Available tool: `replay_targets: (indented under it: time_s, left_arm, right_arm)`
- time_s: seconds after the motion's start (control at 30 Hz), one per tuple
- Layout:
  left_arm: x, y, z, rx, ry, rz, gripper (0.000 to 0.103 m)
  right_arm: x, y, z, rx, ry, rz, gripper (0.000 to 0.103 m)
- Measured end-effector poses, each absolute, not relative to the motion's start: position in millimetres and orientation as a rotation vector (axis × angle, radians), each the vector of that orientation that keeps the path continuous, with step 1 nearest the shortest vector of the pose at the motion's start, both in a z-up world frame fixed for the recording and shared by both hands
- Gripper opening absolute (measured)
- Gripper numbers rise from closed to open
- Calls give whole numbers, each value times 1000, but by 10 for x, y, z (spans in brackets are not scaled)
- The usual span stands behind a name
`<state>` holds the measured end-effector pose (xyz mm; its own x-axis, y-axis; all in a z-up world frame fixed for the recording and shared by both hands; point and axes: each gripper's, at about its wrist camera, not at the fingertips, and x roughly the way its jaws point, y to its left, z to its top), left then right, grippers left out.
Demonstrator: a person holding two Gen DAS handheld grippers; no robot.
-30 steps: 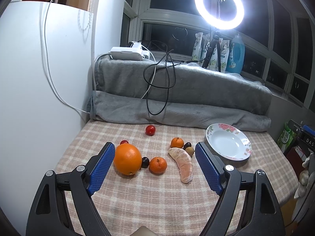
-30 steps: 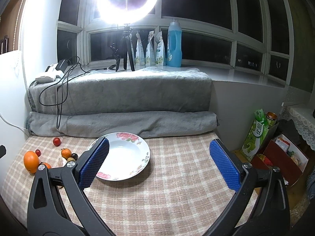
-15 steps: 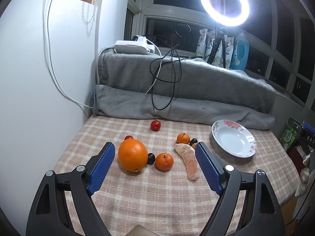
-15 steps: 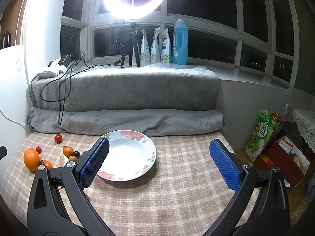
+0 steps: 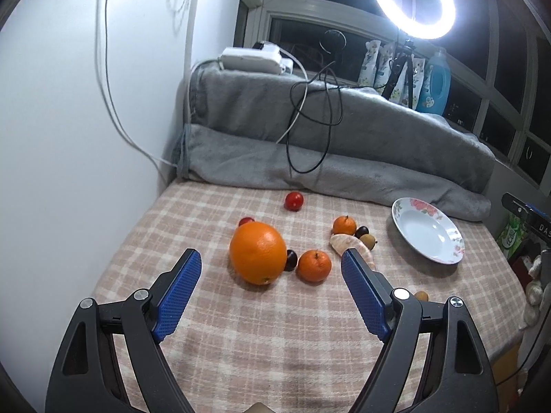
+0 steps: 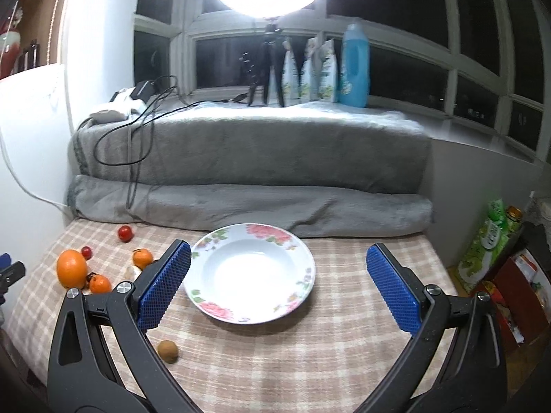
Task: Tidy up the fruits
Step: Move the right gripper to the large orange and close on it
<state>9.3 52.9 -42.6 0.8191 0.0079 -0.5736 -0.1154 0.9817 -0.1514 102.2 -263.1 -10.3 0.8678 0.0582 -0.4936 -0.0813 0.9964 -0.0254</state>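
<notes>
A large orange (image 5: 258, 253) lies on the checked tablecloth, with a small mandarin (image 5: 314, 265) and a dark plum (image 5: 291, 260) beside it. Behind them lie a peeled citrus segment (image 5: 347, 246), a second mandarin (image 5: 343, 225), a red tomato (image 5: 293, 201) and a small red fruit (image 5: 246, 221). My left gripper (image 5: 270, 272) is open, and the large orange lies a little ahead of its jaws. An empty floral plate (image 6: 249, 273) sits in front of my right gripper (image 6: 277, 280), which is open and empty. A small brown fruit (image 6: 167, 351) lies near the right gripper's left finger.
A folded grey blanket (image 5: 344, 144) with black cables lines the back of the table. A white wall (image 5: 69, 120) bounds the left side. A ring light (image 5: 415, 1) and bottles stand on the window sill. Boxes and cartons (image 6: 492, 241) stand off the table's right edge.
Both grippers have moved forward and tilted down toward the table. The fruits and the plate look larger and nearer. The small brown fruit has come into the right wrist view.
</notes>
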Motion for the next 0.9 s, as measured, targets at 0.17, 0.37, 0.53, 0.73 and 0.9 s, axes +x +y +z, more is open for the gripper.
replay_targets:
  time_s: [0.17,0.37,0.53,0.73,0.9]
  left_arm:
    - [163,613,-559,-217,647,56,83]
    - [255,707,-684,-264,676,39,83]
    - [339,778,-796,-302,701,19,83]
    - [441,816,-921,-334,724,-6,83]
    - [511,885,-1032,-382,737,-15,82]
  right_arm:
    - [1168,-2440,-130,-67,536,141,103]
    - [1387,-2091,-196,-108,577,235,103]
    - [1574,-1720,-285,-161,621,324,103]
    - [1759,-1310,-433,-196,687,437,103]
    - [1946,-995,-623,-156,815,574,101]
